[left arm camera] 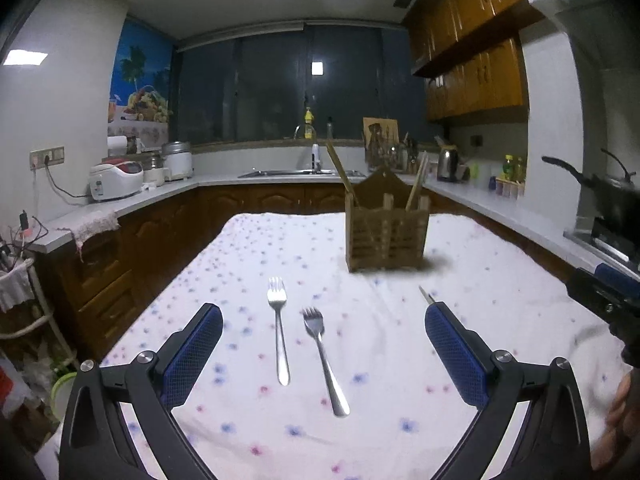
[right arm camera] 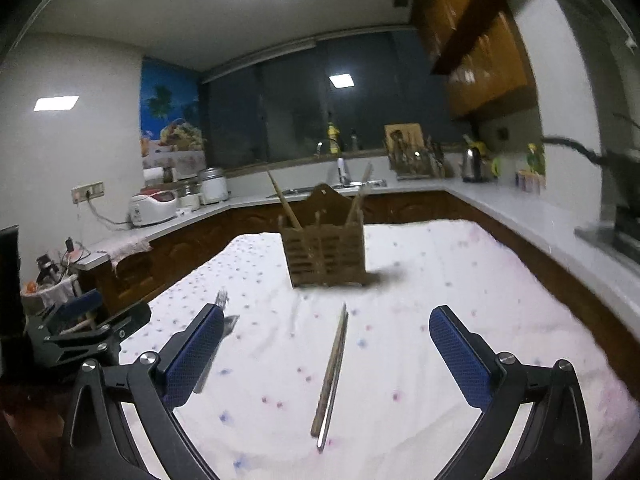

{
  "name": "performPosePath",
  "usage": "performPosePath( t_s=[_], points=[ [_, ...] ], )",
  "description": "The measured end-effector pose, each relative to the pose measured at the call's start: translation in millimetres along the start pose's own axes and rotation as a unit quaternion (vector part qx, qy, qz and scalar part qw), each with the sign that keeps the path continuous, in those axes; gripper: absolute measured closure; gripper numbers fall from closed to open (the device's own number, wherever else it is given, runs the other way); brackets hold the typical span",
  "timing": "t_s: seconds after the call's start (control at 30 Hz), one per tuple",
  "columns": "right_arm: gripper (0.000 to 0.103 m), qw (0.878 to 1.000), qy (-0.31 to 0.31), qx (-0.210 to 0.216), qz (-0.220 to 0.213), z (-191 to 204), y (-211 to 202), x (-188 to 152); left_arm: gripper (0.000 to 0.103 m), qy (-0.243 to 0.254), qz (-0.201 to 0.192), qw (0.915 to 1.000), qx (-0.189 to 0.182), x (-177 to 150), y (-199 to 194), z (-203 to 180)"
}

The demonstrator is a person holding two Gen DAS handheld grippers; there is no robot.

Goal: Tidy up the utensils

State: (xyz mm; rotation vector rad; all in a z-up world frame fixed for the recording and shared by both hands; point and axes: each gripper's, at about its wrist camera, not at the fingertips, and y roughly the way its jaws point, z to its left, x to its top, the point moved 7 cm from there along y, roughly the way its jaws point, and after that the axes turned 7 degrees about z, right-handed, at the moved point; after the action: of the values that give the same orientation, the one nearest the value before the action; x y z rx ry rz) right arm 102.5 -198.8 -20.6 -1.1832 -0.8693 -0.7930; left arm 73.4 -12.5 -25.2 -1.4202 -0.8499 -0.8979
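Two steel forks lie side by side on the flowered cloth: the left fork [left arm camera: 279, 332] and the right fork [left arm camera: 325, 360], tines pointing away. My left gripper [left arm camera: 324, 320] hovers open over them, touching neither. A pair of chopsticks [right arm camera: 332, 372] lies on the cloth between the wide-open fingers of my right gripper [right arm camera: 326, 322], untouched. Beyond stands the wooden utensil holder [left arm camera: 387, 236], with chopsticks [left arm camera: 340, 172] sticking up from it. The holder [right arm camera: 326, 256] shows blurred in the right wrist view.
The cloth-covered table [left arm camera: 500, 280] sits in a kitchen with counters around it. A rice cooker [left arm camera: 114, 180] stands on the left counter, a kettle [left arm camera: 448, 164] at the back right. The other gripper [left arm camera: 604, 292] shows at the right edge.
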Motion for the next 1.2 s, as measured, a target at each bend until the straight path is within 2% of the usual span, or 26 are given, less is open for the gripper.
performPosePath(
  t_s=[0.13, 0.33, 0.67, 0.93, 1.2],
  points=[
    [0.000, 1.000, -0.007, -0.016, -0.016, 0, -3, -11, 0.001, -0.002, -0.004, 1.0000, 0.006, 0, 0, 1],
    [0.000, 0.999, -0.010, -0.010, -0.037, 2, -7, -9, 0.001, -0.012, -0.012, 0.9998, 0.013, -3, 5, 10],
    [0.000, 0.999, -0.016, -0.015, -0.028, 3, -3, -14, 0.001, -0.026, -0.017, 0.9995, 0.007, -6, 4, 16],
    [0.000, 1.000, 0.010, -0.016, -0.013, -9, 2, -19, 0.001, -0.022, -0.017, 0.9996, 0.003, -7, 0, 15],
    [0.000, 1.000, 0.009, -0.011, -0.011, -9, 3, -21, 0.001, -0.018, -0.018, 0.9997, 0.003, -6, -1, 14]
  ],
)
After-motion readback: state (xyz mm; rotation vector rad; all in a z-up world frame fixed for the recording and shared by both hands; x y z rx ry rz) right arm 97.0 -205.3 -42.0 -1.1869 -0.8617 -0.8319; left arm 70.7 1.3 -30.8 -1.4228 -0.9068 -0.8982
